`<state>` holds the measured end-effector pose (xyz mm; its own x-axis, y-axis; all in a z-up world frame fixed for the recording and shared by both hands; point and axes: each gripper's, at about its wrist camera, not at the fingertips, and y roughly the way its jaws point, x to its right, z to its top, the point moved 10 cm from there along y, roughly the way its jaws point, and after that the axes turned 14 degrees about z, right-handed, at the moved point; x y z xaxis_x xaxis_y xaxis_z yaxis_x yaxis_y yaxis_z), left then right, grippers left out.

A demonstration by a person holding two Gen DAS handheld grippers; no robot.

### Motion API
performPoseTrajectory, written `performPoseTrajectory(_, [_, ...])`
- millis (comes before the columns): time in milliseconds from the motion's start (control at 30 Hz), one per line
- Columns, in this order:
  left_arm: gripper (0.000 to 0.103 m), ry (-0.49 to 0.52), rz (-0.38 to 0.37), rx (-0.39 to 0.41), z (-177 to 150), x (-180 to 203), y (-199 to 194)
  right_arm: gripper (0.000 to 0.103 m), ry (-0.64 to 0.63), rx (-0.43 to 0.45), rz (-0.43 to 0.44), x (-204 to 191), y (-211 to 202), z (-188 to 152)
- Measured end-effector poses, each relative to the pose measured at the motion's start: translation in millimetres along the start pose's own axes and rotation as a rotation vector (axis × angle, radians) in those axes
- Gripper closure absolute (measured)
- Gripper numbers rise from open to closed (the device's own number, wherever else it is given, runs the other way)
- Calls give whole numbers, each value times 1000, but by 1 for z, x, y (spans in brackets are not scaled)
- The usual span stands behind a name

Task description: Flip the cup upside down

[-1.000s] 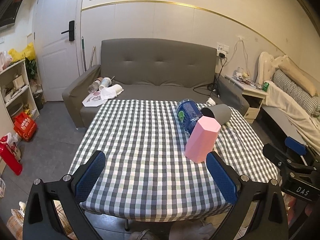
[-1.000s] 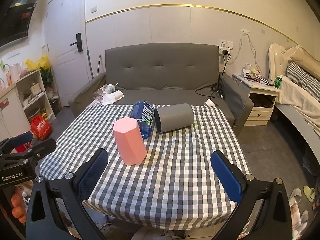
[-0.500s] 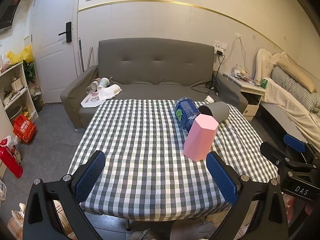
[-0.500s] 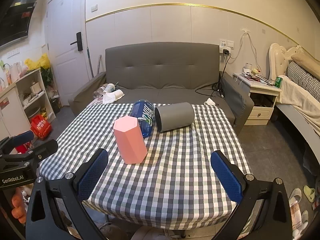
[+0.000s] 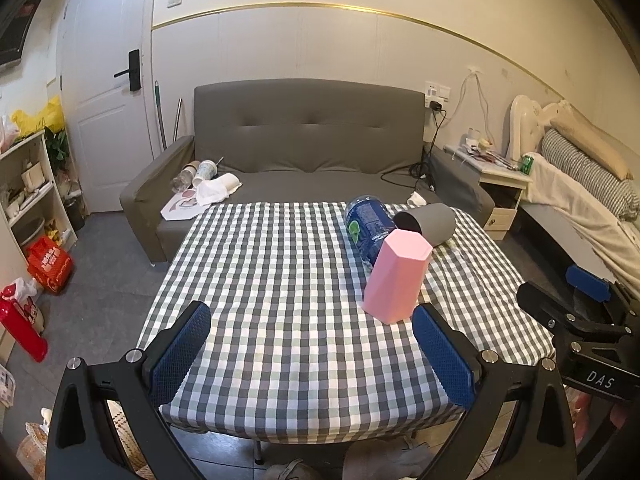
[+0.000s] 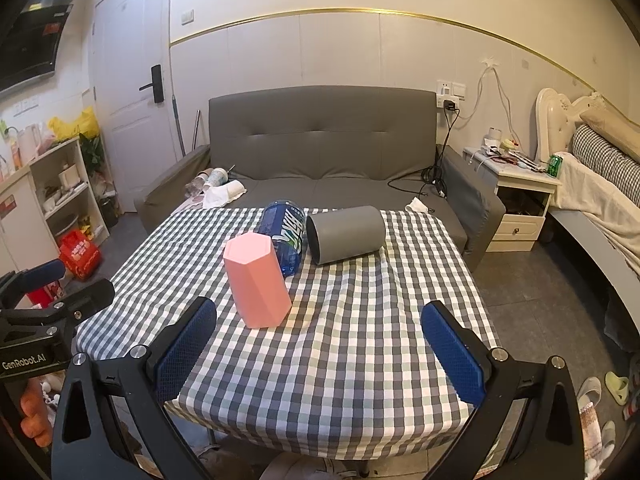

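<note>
A pink faceted cup (image 5: 396,276) (image 6: 256,282) stands on the checked tablecloth with its wide end down and its closed end up. A grey cup (image 5: 430,223) (image 6: 346,234) lies on its side behind it, mouth toward the left. A blue water bottle (image 5: 366,227) (image 6: 284,236) lies between them. My left gripper (image 5: 312,350) is open and empty over the table's near edge, left of the pink cup. My right gripper (image 6: 320,350) is open and empty over the near edge, right of the pink cup.
The table (image 5: 272,280) is covered in a grey-white checked cloth. A grey sofa (image 5: 308,152) with paper cups stands behind it. A nightstand (image 6: 520,200) and bed are at the right, shelves (image 5: 28,184) at the left.
Both grippers have drawn back and risen slightly, staying open. The cups and bottle have not moved.
</note>
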<state>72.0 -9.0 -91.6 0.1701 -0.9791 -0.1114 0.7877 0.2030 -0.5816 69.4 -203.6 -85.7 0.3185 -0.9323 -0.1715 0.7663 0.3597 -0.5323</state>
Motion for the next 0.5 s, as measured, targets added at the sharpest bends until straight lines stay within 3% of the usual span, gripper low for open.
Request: performPoseTrajectory(500, [0, -3, 1, -2, 0, -1, 1, 0, 0, -5, 4, 2, 1, -5])
